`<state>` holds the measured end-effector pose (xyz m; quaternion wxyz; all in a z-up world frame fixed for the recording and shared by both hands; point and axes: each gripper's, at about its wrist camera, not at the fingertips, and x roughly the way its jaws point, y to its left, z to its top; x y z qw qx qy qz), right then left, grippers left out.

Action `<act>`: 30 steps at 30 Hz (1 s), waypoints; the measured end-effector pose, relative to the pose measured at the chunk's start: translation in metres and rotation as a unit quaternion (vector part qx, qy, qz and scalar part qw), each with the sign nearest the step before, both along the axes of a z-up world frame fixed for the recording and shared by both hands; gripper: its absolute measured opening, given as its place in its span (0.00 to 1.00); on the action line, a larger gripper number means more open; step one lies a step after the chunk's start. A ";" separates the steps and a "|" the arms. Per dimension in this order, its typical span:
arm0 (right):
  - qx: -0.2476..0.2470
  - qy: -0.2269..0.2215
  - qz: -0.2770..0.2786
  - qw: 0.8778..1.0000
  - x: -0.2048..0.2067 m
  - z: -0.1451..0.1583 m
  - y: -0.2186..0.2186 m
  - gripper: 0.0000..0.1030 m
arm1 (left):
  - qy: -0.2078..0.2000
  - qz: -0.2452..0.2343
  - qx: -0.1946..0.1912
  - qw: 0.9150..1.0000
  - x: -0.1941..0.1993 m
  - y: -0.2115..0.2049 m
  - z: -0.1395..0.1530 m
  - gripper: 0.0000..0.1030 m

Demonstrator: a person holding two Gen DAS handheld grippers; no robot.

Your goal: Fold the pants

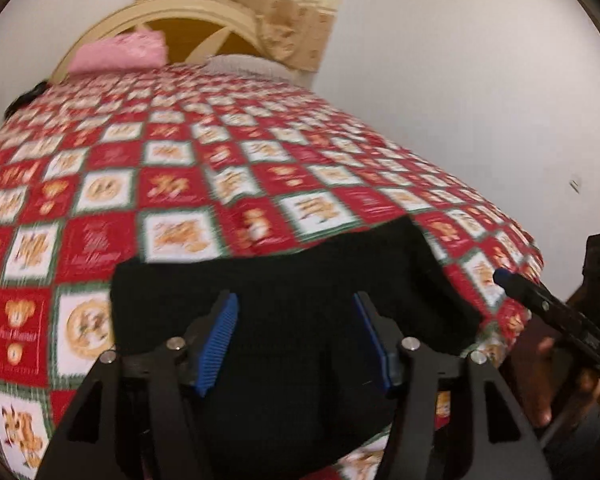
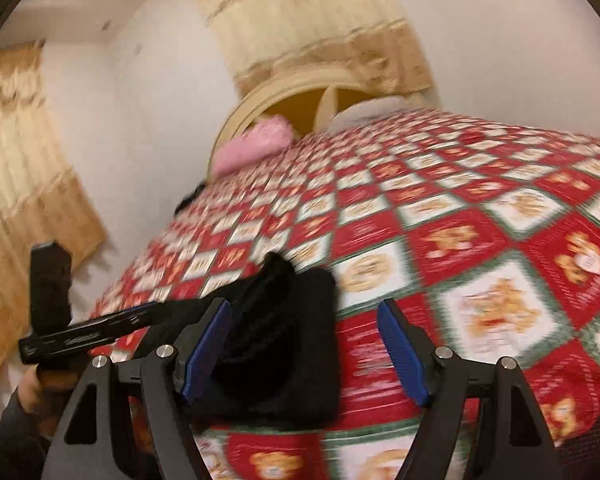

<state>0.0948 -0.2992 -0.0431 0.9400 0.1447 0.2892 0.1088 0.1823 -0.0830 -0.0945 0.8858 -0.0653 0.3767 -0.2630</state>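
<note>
Left wrist view. My left gripper (image 1: pixel 296 340) stands with its jaws spread wide, holding nothing; its two blue pads (image 1: pixel 216 344) flank one pair of black pants (image 1: pixel 284 320), folded into a compact block that lies directly ahead of and beneath the fingers on the bedspread (image 1: pixel 172 184), a red, white and green checked cover with bear motifs. To the right of my fingers, my right gripper (image 1: pixel 504 276) enters the picture as one dark bar with a blue tip, held by my right hand (image 1: pixel 556 388); from here I cannot tell how its jaws stand. Far ahead lie one pink pillow (image 1: pixel 120 52) and one white pillow (image 1: pixel 244 65), both against one curved cream headboard (image 1: pixel 172 12).

Right wrist view. My right gripper (image 2: pixel 304 344) is likewise wide open and empty, two blue pads (image 2: pixel 204 352) apart. The same single folded pants (image 2: pixel 284 344) sit ahead and slightly left, overlapping the left finger in the picture; contact cannot be judged through the blur. Left of my fingers, my left gripper (image 2: pixel 148 310) shows as one dark bar reaching toward the pants. The bedspread (image 2: pixel 480 240) extends ahead and to the right. Two curtains are visible: one at far left (image 2: pixel 24 176), one (image 2: pixel 312 20) behind the headboard (image 2: pixel 260 100).
</note>
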 end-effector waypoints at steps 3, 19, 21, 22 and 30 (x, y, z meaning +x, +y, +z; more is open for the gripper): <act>0.012 0.048 0.027 0.998 0.020 -0.009 0.022 0.74 | 0.015 0.015 -0.012 1.000 0.001 0.012 -0.010 0.59; 0.061 0.127 -0.040 0.989 0.030 -0.049 -0.018 0.15 | 0.014 0.020 0.005 1.000 0.002 0.020 -0.041 0.71; 0.065 0.124 -0.040 0.989 0.030 -0.053 -0.021 0.15 | 0.007 0.017 0.022 1.000 0.000 0.016 -0.043 0.72; 0.060 0.120 -0.039 0.990 0.029 -0.051 -0.019 0.15 | 0.005 0.016 0.025 1.000 -0.001 0.016 -0.042 0.72; -0.026 0.046 -0.092 0.994 0.018 -0.002 -0.009 0.41 | 0.010 0.019 0.003 1.000 -0.002 0.023 -0.036 0.77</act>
